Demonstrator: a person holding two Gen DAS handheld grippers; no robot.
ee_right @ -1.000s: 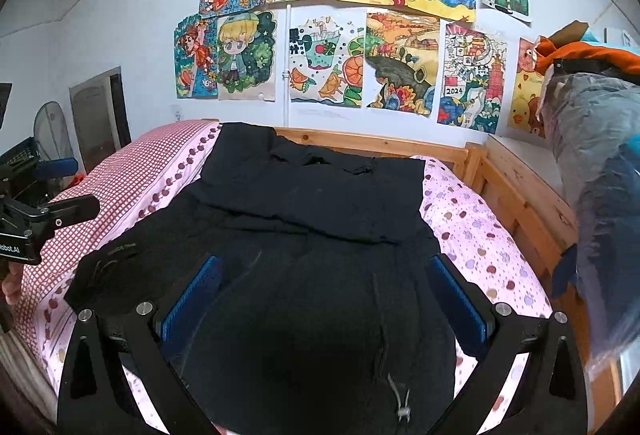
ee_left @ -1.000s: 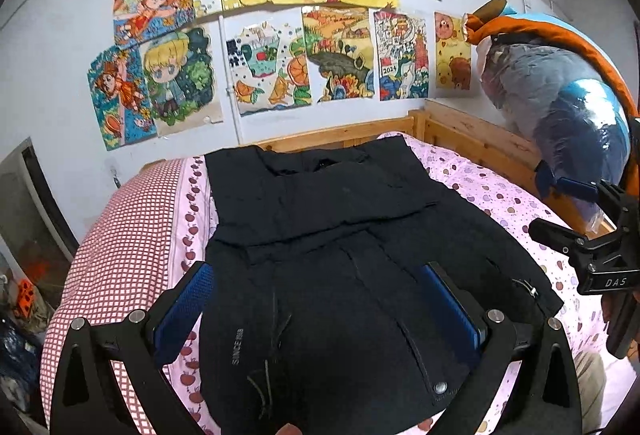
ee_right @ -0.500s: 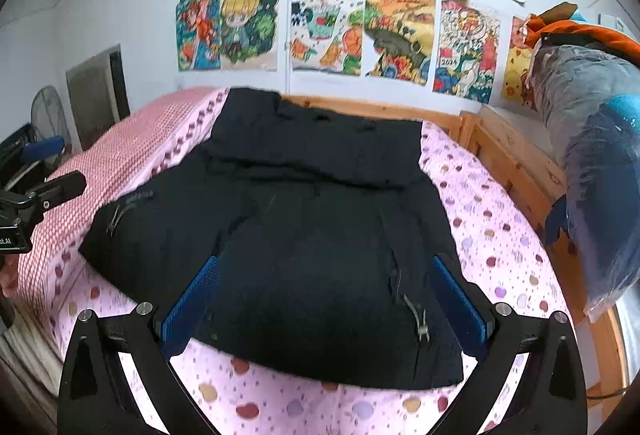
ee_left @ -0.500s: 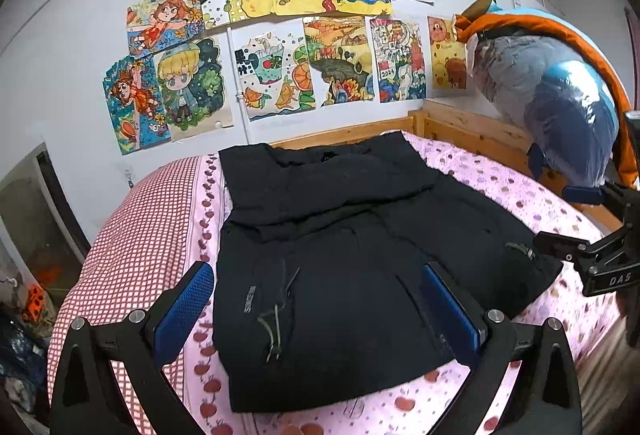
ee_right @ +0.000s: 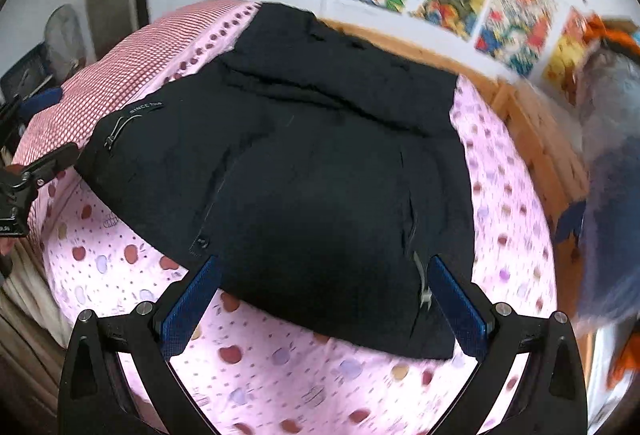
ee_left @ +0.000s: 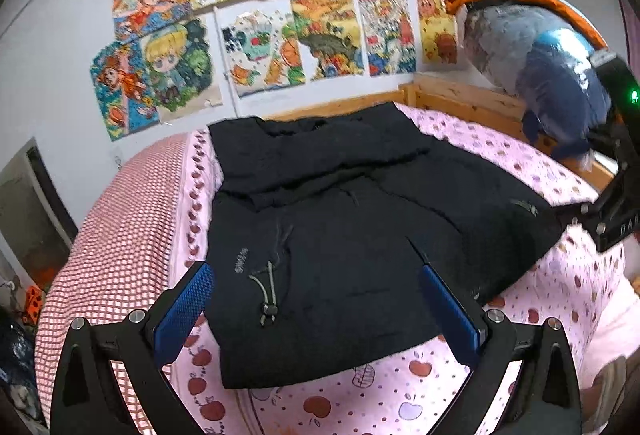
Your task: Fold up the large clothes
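1. Black jacket [ee_left: 344,231] [ee_right: 320,171] laid flat on pink apple-print sheet [ee_left: 400,391] [ee_right: 280,363], collar end toward wooden headboard [ee_left: 452,95], hem nearest both cameras.
2. One sleeve folded across body; small label with pale lettering [ee_right: 146,107] and drawcord [ee_left: 266,293] visible on top surface.
3. Left gripper [ee_left: 316,309]: blue-padded fingers [ee_left: 182,311] spread wide, nothing between them, poised above near hem; contact with fabric not evident.
4. Right gripper [ee_right: 326,299]: blue fingers [ee_right: 458,305] likewise spread, empty, straddling lower hem edge from above.
5. Each gripper partly seen at frame edge of the other view.
6. Red-checked bedding [ee_left: 116,235] beside the sheet on far-left side.
7. Colourful drawings [ee_left: 280,15] on white wall behind bed.
8. Plastic-wrapped bundle [ee_left: 540,75] near the headboard corner; right view blurred there.
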